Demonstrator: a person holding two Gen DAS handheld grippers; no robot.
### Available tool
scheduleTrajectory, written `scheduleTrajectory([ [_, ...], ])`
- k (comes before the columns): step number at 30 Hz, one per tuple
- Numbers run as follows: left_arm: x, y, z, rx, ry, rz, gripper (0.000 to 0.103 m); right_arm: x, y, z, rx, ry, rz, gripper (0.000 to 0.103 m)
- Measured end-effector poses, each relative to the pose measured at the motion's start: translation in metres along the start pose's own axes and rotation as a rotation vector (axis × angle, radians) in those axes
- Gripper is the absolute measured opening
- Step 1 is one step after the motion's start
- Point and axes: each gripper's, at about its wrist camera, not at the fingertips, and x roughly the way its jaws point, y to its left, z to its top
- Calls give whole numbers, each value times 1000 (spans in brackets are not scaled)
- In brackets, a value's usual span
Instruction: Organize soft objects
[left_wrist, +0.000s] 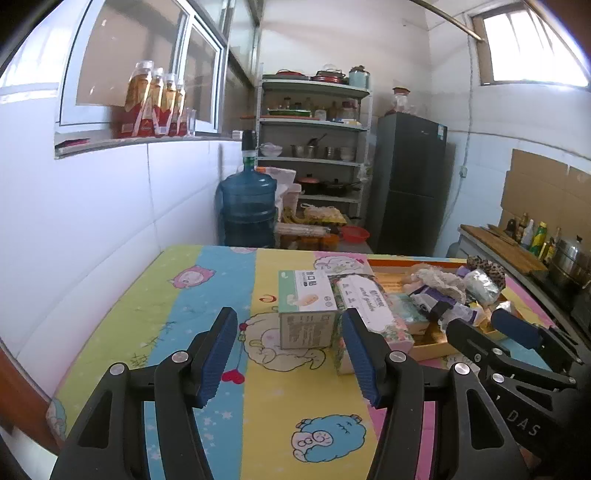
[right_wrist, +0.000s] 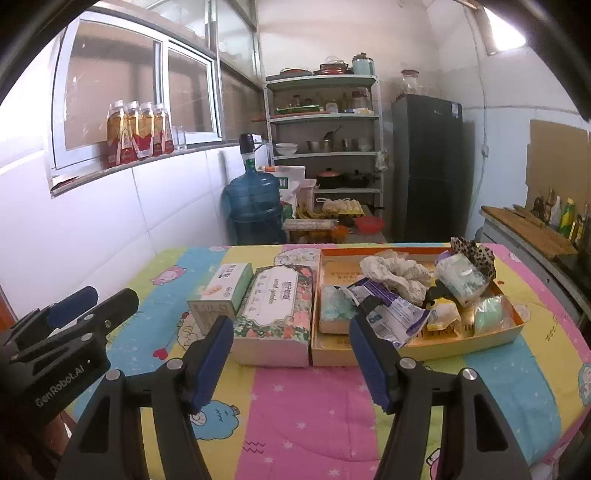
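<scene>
An orange cardboard tray (right_wrist: 515, 328) on the quilted table holds several soft things: a cream scrunchie (right_wrist: 393, 273), a leopard-print cloth (right_wrist: 476, 254), a purple-white packet (right_wrist: 391, 314), wrapped tissue packs (right_wrist: 461, 278). A floral tissue pack (right_wrist: 277, 306) and a small green-white box (right_wrist: 225, 290) lie left of the tray. My right gripper (right_wrist: 291, 332) is open and empty, in front of the floral pack. My left gripper (left_wrist: 290, 334) is open and empty, in front of the small box (left_wrist: 304, 306). The tray also shows in the left wrist view (left_wrist: 436, 345).
The table carries a cartoon-sheep quilt (right_wrist: 314, 406). A white tiled wall (left_wrist: 92, 221) runs along the left. Behind the table stand a blue water jug (right_wrist: 255, 205), a shelf rack (right_wrist: 325, 147) and a dark fridge (right_wrist: 428, 166). A counter with bottles (right_wrist: 561, 218) is at right.
</scene>
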Motion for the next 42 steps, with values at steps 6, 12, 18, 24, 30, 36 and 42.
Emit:
scheduleTrajectory([
  [6, 1, 3, -1, -1, 3, 0, 61, 3, 4, 2, -9, 5, 0, 65],
  [12, 1, 3, -2, 0, 3, 1, 61, 4, 4, 2, -8, 8, 2, 65],
  [18, 2, 3, -1, 3, 4, 1, 61, 7, 0, 2, -1, 11, 7, 65],
  [24, 3, 4, -1, 7, 7, 1, 61, 9, -1, 0, 3, 14, 10, 65],
  [30, 3, 4, -1, 9, 8, 2, 61, 11, -2, -1, 4, 14, 12, 65],
  [36, 3, 3, -1, 10, 9, 3, 61, 11, -2, -3, 5, 15, 14, 65],
  [42, 3, 3, -1, 10, 8, 3, 61, 10, 0, -2, 4, 15, 14, 65],
])
